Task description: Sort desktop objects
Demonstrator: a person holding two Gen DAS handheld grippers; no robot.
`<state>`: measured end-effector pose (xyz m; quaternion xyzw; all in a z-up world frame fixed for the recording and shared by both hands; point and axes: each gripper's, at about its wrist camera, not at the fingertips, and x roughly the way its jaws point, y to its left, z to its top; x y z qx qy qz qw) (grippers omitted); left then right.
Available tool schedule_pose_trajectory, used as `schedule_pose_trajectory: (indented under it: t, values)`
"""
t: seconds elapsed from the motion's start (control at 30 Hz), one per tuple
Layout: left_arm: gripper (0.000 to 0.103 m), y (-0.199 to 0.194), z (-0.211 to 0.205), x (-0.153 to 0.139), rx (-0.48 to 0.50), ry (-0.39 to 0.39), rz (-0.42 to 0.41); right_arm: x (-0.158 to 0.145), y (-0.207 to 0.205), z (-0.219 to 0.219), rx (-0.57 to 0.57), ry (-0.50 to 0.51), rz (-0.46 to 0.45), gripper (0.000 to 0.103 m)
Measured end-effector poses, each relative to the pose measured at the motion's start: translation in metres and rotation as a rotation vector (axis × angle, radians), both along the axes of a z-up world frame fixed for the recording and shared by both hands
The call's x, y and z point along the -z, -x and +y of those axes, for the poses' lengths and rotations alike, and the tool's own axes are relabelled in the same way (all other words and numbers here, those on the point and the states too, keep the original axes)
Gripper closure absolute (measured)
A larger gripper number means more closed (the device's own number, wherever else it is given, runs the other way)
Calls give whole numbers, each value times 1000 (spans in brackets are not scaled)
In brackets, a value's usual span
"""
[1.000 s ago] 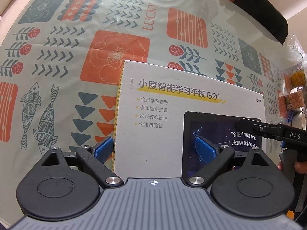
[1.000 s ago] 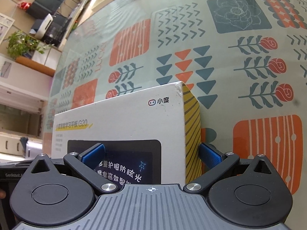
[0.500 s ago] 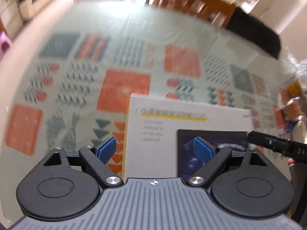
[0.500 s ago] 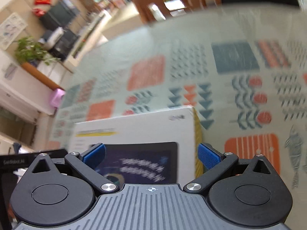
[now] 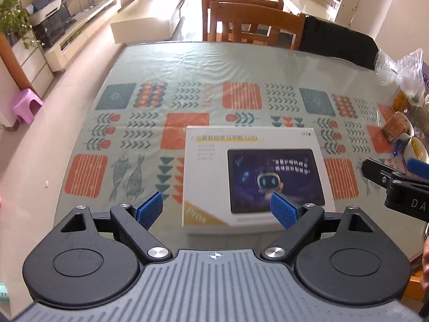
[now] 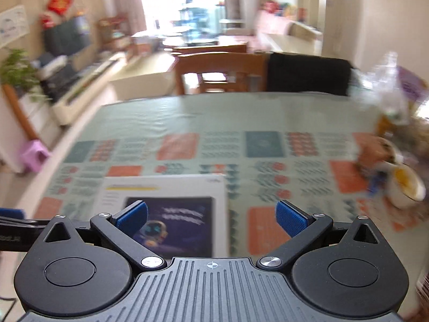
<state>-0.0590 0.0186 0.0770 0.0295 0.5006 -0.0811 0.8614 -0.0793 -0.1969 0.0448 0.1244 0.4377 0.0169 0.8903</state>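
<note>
A white tablet box (image 5: 254, 171) with a dark screen picture lies flat on the patterned tablecloth (image 5: 187, 102) near the table's front edge. My left gripper (image 5: 217, 210) is open, raised above the box's near left part, touching nothing. In the right wrist view the same box (image 6: 171, 209) sits low and left, blurred. My right gripper (image 6: 211, 218) is open too, hovering over the box's right edge with nothing between its blue pads. The right gripper's black fingers (image 5: 386, 177) also show at the right of the left wrist view.
Cups, snack packets and plastic bags (image 5: 402, 123) crowd the table's right edge, with a cup (image 6: 405, 187) closest. Wooden chairs (image 5: 249, 18) and a black-draped chair (image 5: 337, 40) stand at the far side. A purple stool (image 5: 25, 104) is on the floor at left.
Both grippers have lifted up and pulled back from the box, so the whole box and the room beyond now show. The box has stayed flat on the table.
</note>
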Motion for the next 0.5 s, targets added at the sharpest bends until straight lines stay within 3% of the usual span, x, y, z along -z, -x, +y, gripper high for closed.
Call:
schedule_pose_trajectory:
  t: [0.17,0.33,0.5]
  values:
    - [0,14,10,-5,-57,-26,78,-18,27,11,59,33,2,0]
    - [0,33,21,-15,-42,-22,47,-34,53,23,114,64,4,0]
    - [0,42,21,-21,-4,-40,26,-39,53,44,135,116,4,0]
